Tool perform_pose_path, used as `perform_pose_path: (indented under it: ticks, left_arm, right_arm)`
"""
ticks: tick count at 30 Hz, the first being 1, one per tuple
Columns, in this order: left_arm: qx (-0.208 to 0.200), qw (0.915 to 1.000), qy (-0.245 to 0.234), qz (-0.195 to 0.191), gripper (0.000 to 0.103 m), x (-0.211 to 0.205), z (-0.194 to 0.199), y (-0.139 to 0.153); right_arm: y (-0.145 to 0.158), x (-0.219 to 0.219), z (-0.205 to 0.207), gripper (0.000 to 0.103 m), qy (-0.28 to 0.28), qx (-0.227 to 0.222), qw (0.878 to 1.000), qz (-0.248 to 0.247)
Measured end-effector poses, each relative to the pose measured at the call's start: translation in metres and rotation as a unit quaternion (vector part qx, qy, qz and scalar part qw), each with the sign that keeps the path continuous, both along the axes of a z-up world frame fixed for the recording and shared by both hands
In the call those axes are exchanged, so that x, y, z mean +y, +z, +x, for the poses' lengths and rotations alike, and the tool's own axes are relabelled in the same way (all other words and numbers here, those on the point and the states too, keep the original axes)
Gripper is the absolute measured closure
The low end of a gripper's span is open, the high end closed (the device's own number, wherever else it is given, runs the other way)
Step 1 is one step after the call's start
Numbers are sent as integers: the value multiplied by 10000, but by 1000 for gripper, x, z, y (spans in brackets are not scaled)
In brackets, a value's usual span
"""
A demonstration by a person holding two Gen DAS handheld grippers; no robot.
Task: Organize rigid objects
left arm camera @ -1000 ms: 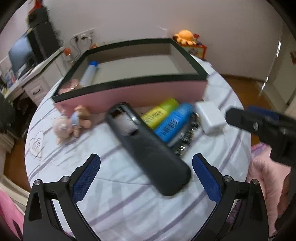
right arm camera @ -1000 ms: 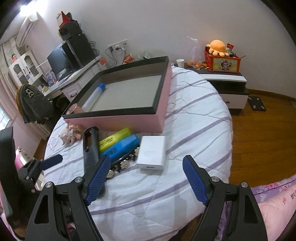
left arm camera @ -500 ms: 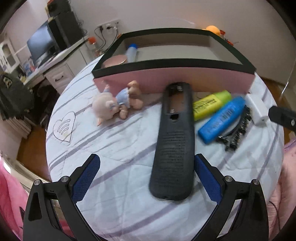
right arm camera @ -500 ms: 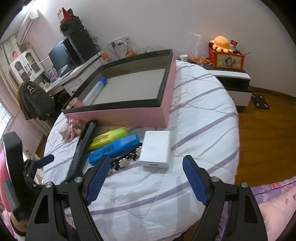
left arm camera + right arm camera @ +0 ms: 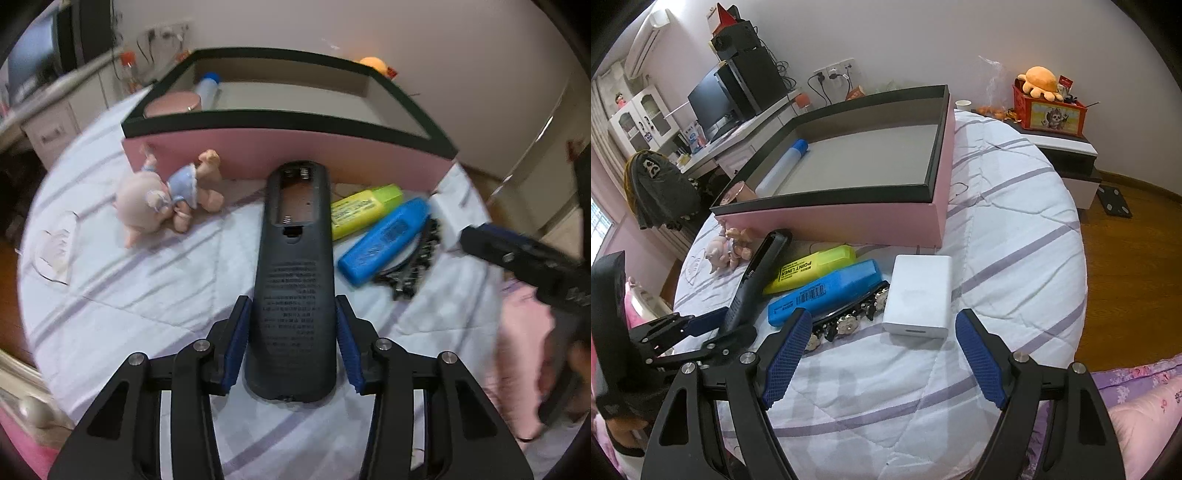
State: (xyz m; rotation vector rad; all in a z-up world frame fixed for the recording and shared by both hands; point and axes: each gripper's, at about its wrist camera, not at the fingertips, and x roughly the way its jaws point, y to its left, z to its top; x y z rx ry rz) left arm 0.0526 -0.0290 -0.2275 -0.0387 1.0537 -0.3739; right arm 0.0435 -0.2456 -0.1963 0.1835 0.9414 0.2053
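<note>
My left gripper (image 5: 291, 341) is shut on the near end of a black remote control (image 5: 293, 258) that lies back-up, battery bay open, on the bed; it also shows in the right wrist view (image 5: 753, 280). My right gripper (image 5: 882, 354) is open and empty, just short of a white power bank (image 5: 919, 290). A yellow highlighter (image 5: 809, 269), a blue highlighter (image 5: 823, 291) and a black beaded hair clip (image 5: 849, 321) lie between remote and power bank. The pink box (image 5: 849, 218) with a black rim stands behind them.
A small pink doll (image 5: 162, 195) lies left of the remote by the box wall. In the box are a blue-capped white tube (image 5: 781, 166) and a round pink case (image 5: 173, 105). A desk with monitor (image 5: 713, 99) stands far left, a low cabinet (image 5: 1067, 155) far right.
My left gripper moved forward over the remote's near end and closed on it. My right gripper drifted slightly closer to the power bank and stays open.
</note>
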Motion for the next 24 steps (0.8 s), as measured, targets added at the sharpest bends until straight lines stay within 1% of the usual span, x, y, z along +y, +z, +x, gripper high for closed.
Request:
perform_pose_path:
  ticks: [1, 4, 9, 14, 19, 21, 24]
  left_arm:
    - [70, 9998, 2, -169, 58, 3, 1, 0]
    - [212, 9986, 4, -495, 58, 14, 1, 1]
    - [220, 9979, 218, -573, 58, 25, -4, 3]
    - [235, 9975, 253, -621, 58, 30, -6, 4]
    - [415, 9941, 193, -984, 58, 36, -4, -1]
    - [405, 9941, 193, -986, 58, 37, -6, 0]
    - [306, 9965, 144, -763, 58, 32, -10, 1]
  right_arm:
    - [0, 0, 0, 21, -7, 9, 10000, -3]
    - [-1, 2, 1, 21, 10, 42, 10000, -21]
    - [1, 7, 4, 21, 15, 52, 9999, -108]
    - [7, 12, 2, 21, 3, -32, 9999, -119]
    - [12, 29, 0, 21, 165, -90, 9996, -192]
    - [11, 36, 0, 21, 248, -71, 9995, -183]
    - [10, 44, 0, 21, 352, -73, 9993, -49]
